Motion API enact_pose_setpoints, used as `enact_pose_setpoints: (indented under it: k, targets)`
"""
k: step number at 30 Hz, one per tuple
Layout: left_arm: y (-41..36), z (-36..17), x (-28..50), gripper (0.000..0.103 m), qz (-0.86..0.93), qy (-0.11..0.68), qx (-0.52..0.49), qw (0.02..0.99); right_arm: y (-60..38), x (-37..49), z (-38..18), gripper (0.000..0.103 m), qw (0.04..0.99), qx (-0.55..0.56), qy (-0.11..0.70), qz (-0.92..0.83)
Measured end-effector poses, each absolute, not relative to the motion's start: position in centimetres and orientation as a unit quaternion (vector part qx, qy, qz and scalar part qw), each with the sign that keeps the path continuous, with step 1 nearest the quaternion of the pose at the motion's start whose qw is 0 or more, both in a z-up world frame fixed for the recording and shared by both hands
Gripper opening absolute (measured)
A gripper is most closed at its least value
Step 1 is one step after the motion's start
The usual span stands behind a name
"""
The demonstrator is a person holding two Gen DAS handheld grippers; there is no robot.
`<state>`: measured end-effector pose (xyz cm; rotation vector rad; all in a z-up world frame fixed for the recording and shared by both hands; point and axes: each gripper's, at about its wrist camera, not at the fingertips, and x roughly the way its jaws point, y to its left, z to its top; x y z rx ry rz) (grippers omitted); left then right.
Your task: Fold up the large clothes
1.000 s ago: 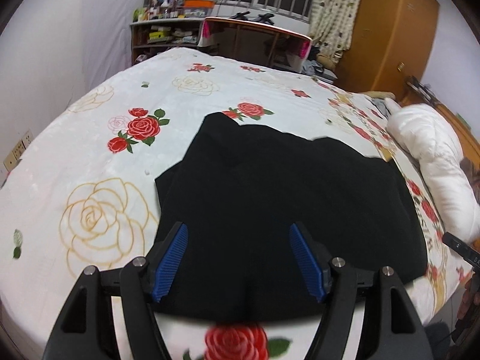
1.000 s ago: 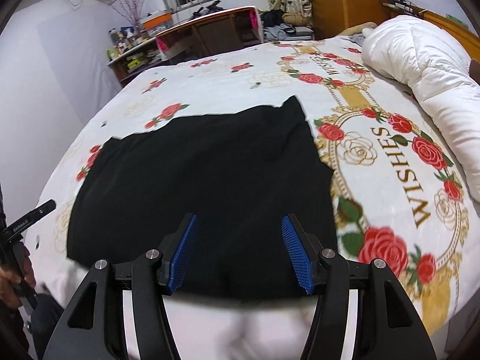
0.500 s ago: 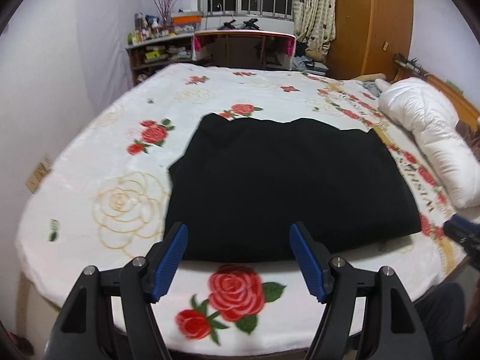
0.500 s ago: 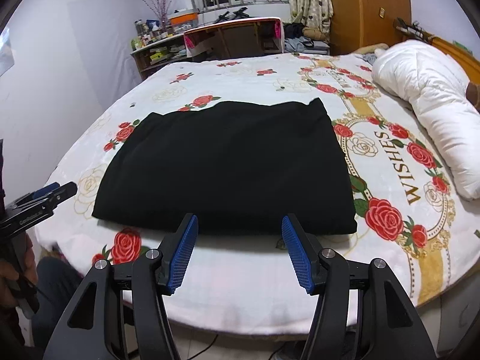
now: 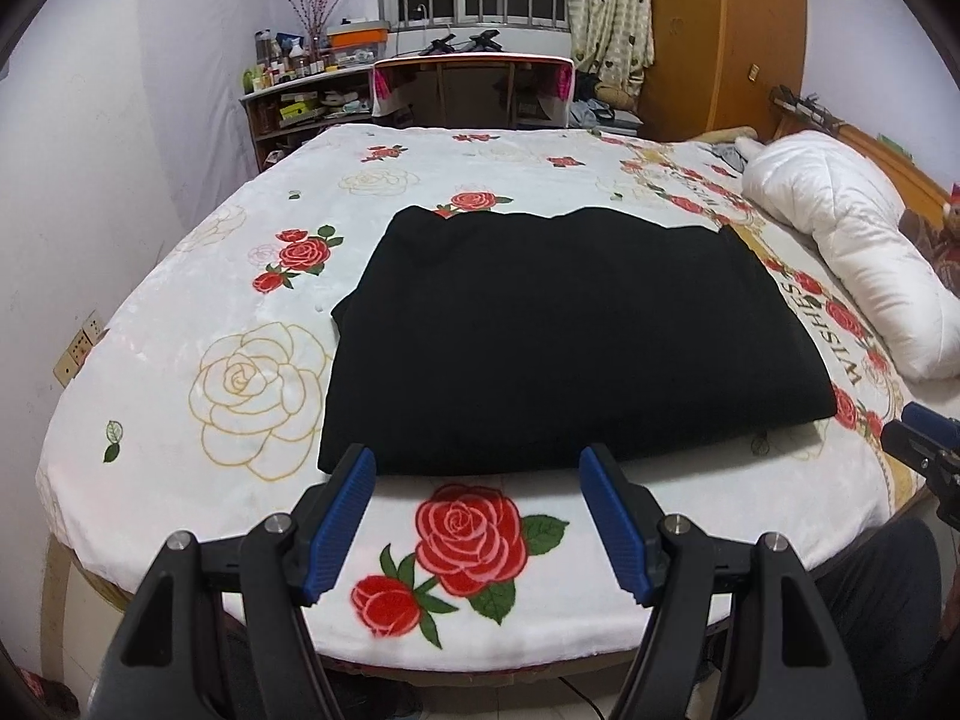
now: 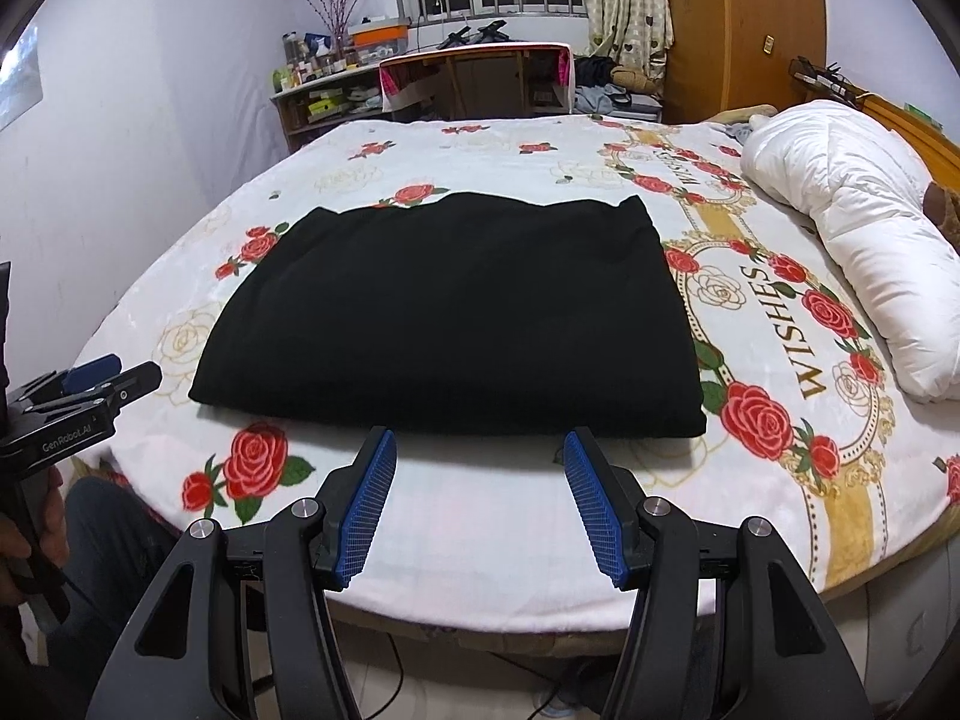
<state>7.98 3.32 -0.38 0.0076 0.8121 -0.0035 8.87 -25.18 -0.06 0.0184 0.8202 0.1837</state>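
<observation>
The bed (image 5: 150, 372) is big and flat, so our black cloth (image 5: 558, 336) lies folded near its front edge. Our left hand-held gripper (image 5: 477, 516) and right hand-held gripper (image 6: 477, 504) hang open and empty, just before that cloth.

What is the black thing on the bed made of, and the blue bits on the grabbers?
The black garment looks like soft matte knit or fleece: it reflects no light and folds thickly. The blue pads look like ridged rubber or plastic, judging by their fine grid texture.
</observation>
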Motion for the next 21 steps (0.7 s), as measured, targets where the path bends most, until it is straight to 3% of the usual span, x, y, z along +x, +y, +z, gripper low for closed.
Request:
enact_pose_setpoints:
  k: [21]
  targets:
    - [3.3,-1.9,8.8,0.073,-0.015,0.417,-0.012,0.909,-24.8,9.5,-1.4,0.059,0.903,0.006,0.419,0.089]
